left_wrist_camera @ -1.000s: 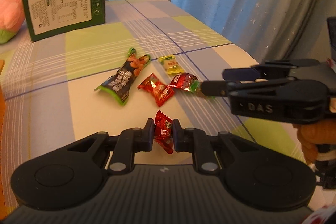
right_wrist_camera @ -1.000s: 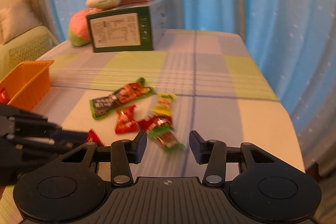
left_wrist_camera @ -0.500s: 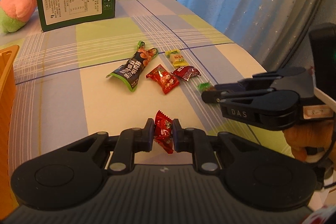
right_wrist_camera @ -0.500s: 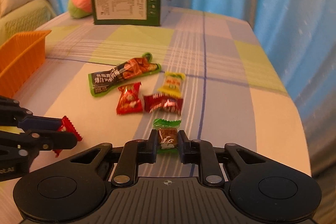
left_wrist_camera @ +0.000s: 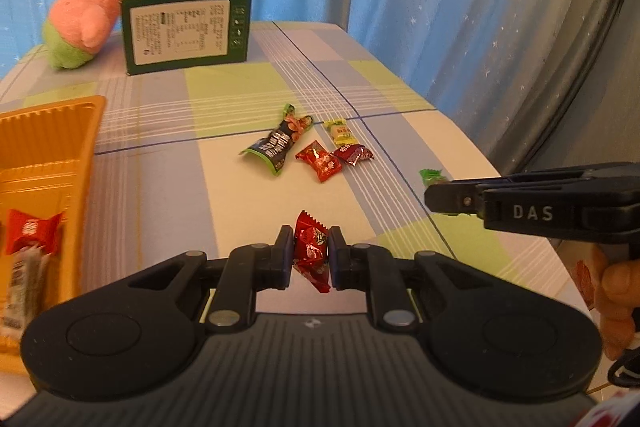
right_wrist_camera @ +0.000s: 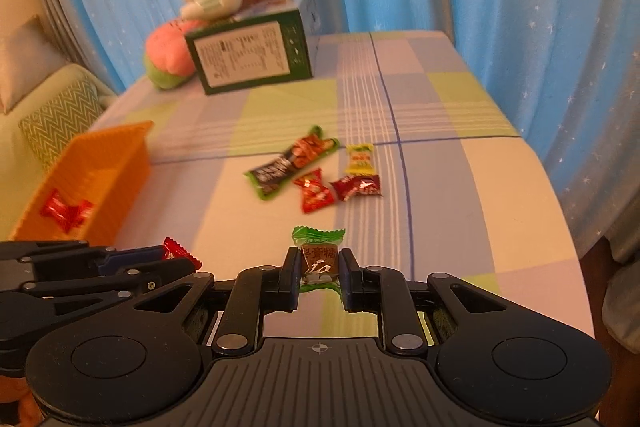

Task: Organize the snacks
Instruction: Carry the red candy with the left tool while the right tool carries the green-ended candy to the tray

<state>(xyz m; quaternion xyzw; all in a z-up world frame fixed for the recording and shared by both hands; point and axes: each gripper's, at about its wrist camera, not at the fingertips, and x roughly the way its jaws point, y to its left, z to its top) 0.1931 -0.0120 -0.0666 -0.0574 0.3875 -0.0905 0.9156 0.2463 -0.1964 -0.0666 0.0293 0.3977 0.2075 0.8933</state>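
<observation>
The right gripper (right_wrist_camera: 319, 269) has just closed on a green-wrapped candy (right_wrist_camera: 318, 254) and lifted it off the worktop (right_wrist_camera: 440, 187); a second ago that candy lay among the loose snacks. The left gripper (left_wrist_camera: 310, 259) stays pinched on a red candy (left_wrist_camera: 311, 251), also raised. Four snacks remain in a cluster: a long packet (left_wrist_camera: 280, 145), a red sweet (left_wrist_camera: 320, 161), a dark red one (left_wrist_camera: 354, 155) and a yellow one (left_wrist_camera: 340, 131). Both loads likely go next to the orange basket (right_wrist_camera: 100, 167), which already holds a red candy.
</observation>
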